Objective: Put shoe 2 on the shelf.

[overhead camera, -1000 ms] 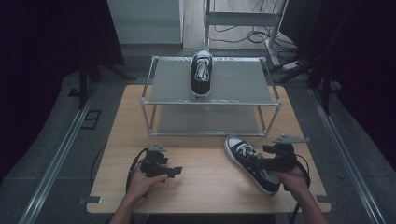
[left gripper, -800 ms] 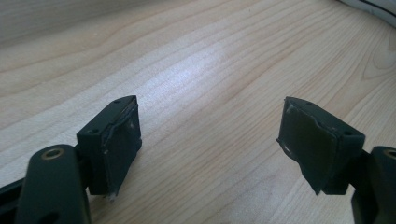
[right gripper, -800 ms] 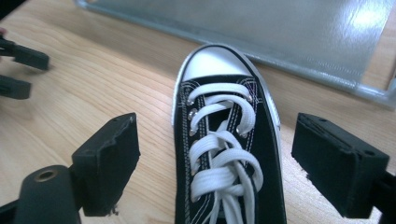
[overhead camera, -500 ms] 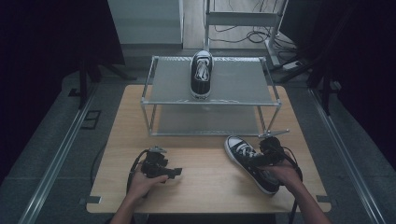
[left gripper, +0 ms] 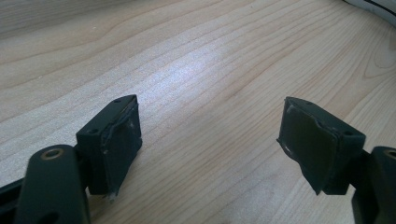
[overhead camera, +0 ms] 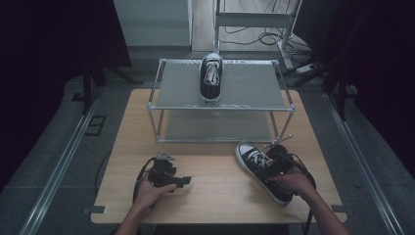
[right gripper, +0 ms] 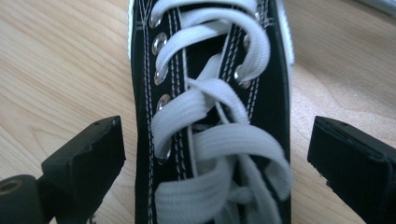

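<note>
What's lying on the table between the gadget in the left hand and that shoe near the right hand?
Nothing: in the high view only bare wooden table separates the left gripper from the sneaker. The left gripper view shows bare wood between its open jaws.

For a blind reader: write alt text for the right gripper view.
A black sneaker with white laces lies on a wooden table, seen close from above. The right gripper straddles it, jaws open on either side, apparently not yet touching.

Black tongs (left gripper: 210, 149), square pads (left gripper: 310, 140), trailing cables (overhead camera: 139, 176).
</note>
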### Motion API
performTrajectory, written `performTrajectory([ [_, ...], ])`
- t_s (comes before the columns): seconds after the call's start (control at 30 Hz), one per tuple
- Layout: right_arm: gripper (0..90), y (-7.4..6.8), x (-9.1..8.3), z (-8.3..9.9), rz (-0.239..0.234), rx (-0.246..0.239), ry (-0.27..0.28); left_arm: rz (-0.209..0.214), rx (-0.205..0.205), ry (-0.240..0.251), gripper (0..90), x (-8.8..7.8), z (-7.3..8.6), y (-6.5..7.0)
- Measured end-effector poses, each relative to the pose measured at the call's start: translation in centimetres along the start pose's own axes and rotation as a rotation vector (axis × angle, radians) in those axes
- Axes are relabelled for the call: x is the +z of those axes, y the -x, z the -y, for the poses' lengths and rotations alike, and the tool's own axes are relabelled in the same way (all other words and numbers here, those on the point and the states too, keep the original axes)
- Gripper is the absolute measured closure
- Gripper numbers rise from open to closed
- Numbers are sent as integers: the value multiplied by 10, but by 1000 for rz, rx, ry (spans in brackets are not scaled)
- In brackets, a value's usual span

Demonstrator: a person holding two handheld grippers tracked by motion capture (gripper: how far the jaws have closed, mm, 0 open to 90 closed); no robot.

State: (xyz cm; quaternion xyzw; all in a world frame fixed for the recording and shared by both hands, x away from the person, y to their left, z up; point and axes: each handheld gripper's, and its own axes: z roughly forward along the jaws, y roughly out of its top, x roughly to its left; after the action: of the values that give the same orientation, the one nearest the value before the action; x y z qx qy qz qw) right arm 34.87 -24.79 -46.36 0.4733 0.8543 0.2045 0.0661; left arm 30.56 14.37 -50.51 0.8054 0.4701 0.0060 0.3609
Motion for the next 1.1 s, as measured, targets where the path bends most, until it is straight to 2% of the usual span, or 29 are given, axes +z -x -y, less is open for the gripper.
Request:
performTrajectory([
  [0.03,41,-1,2,-1,8,-9,-22,1,-1,0,208,0,0,0],
  [0.27,49,-4,8,-3,34,-28,-73,4,-1,1,208,0,0,0],
  [0.43,101,-4,11,-4,35,-35,-95,7,-2,0,208,0,0,0],
  [0.7,150,0,9,1,4,-37,-53,7,-3,2,208,0,0,0],
  [0.9,166,1,7,2,-2,-37,-47,10,-6,5,208,0,0,0],
  [1.1,174,5,2,2,-66,25,-5,11,-7,7,209,0,1,-1],
])
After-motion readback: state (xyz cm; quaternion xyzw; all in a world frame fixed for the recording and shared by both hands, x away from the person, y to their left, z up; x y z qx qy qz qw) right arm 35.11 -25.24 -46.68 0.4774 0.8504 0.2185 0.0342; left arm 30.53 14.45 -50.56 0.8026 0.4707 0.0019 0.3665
